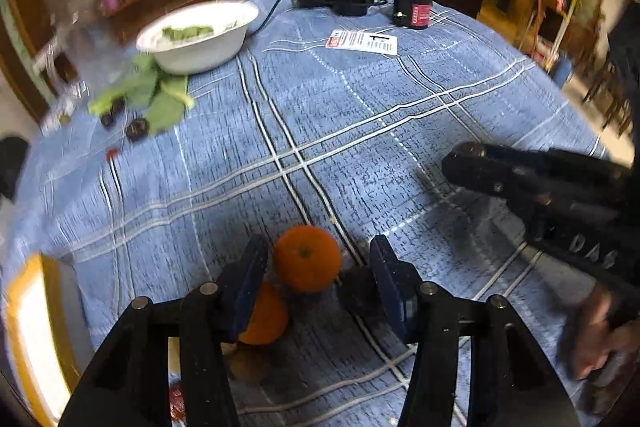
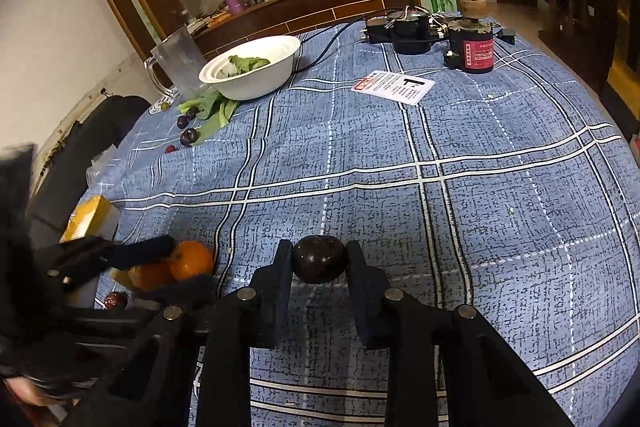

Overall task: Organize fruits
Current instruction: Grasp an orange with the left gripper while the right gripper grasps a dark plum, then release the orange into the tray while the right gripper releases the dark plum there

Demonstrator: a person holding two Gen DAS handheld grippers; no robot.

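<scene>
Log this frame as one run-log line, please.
right gripper: jaws shut on dark plum | left gripper: jaws open around orange | white bowl: far

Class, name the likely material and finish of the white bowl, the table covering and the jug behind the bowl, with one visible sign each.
White bowl: probably glazed ceramic, perhaps melamine; smooth with a soft sheen.
Table covering: woven fabric, matte; it creases and shows a mottled weave.
Jug: frosted plastic or glass; translucent, cloudy wall.
</scene>
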